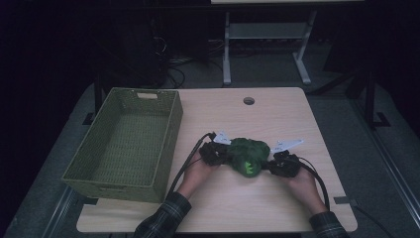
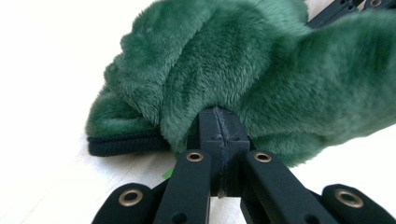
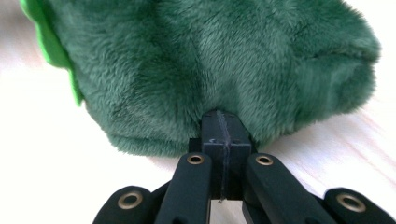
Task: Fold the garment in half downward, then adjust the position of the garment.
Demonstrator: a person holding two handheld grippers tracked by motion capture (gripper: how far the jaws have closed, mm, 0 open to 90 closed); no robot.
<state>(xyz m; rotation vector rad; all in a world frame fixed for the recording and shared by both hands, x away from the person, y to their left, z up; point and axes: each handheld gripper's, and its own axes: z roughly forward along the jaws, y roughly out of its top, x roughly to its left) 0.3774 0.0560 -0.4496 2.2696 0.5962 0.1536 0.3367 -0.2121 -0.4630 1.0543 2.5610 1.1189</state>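
Plush toy (image 1: 247,154), dark green and fuzzy with a bright green patch on it, sits on the wooden table (image 1: 277,208) a bit right of center, pinched from both sides. Left gripper (image 1: 221,151) has its jaws squeezed together on the fur at the toy's left end, and the right gripper (image 1: 274,161) does the same at the right end. In the gripper views you can see the black tips pressed flat with fuzz bunched around them. Green woven basket (image 1: 126,184) stands at the table's left edge, near the left hand (image 1: 198,172) but not touching it. Plenty of bare tabletop behind the toy up to the cable hole (image 1: 248,100), and some room toward the right edge. Front edge is close behind the wrists.
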